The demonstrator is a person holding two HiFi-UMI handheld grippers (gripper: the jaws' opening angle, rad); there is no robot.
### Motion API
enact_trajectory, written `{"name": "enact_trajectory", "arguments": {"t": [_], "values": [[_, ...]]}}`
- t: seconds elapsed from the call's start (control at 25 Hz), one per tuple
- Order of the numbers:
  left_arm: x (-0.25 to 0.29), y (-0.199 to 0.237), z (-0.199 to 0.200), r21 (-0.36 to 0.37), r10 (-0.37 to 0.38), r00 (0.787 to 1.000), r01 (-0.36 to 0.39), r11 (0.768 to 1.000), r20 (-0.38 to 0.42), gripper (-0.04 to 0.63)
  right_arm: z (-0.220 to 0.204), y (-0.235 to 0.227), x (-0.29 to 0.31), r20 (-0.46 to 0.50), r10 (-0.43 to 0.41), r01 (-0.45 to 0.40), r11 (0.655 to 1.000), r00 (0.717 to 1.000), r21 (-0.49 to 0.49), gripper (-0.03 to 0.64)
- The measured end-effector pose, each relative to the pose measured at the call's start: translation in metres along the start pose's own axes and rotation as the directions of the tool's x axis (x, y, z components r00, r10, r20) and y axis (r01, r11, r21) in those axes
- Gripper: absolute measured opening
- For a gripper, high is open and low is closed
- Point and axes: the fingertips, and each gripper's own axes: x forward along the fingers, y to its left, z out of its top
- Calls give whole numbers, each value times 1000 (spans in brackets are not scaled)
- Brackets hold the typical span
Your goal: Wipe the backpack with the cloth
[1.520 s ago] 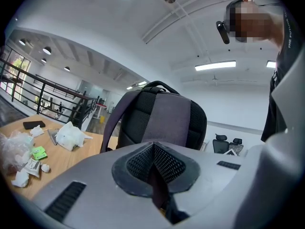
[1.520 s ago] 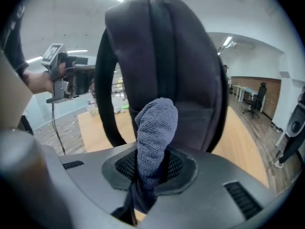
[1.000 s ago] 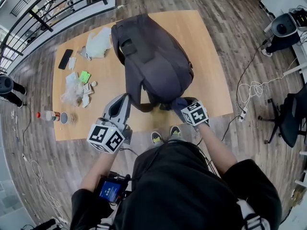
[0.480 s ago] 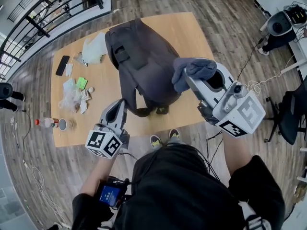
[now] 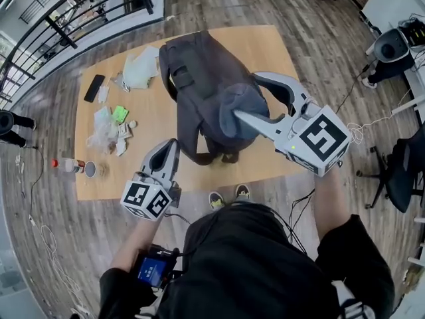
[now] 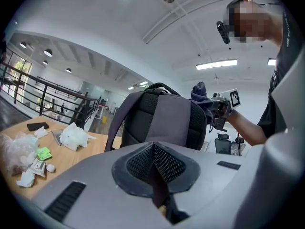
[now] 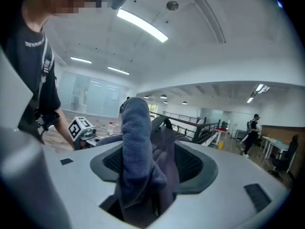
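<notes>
A dark grey backpack (image 5: 206, 88) stands upright on the wooden table (image 5: 285, 65); the left gripper view shows its padded back panel (image 6: 164, 123). My left gripper (image 5: 172, 145) is at its lower left, jaws shut (image 6: 155, 171) on a thin dark strap of the backpack. My right gripper (image 5: 244, 98) is raised at the backpack's right side and is shut on a grey-blue cloth (image 5: 234, 111). The cloth (image 7: 138, 142) bunches up between the right gripper's pads (image 7: 147, 180).
On the table's left half lie a black phone (image 5: 93, 88), a white plastic bag (image 5: 138, 68), crumpled wrappers with a green packet (image 5: 118, 113), and a bottle and can (image 5: 76, 166) near the front left corner. Office chairs and floor cables (image 5: 352, 121) are at the right.
My right gripper has lifted the cloth from the table's front edge up to the backpack's right side and rolled over. The left gripper has stayed put on the strap.
</notes>
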Motion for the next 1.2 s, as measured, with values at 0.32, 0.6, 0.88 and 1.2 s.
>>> {"name": "enact_trajectory", "arguments": {"t": [0.32,0.6,0.88,1.2], "values": [[5,0,-4,-11,-12,1000,12,1000,-2,15,-17,33,8,-84,112,-118,991,990,-70,141],[9,2,-5,-13,-17,1000,17,1000,-3,15,6,-11,16,-70,-138,122,973,988,-198,89],[11,0,-7,-34,-16,1000,16,999,-13,15,-20,55,8,-79,56,-66,990,995,-127,80],[12,-1,-7,-26,-30,999,30,999,-13,15,-110,53,-21,-30,-69,73,981,997,182,81]]}}
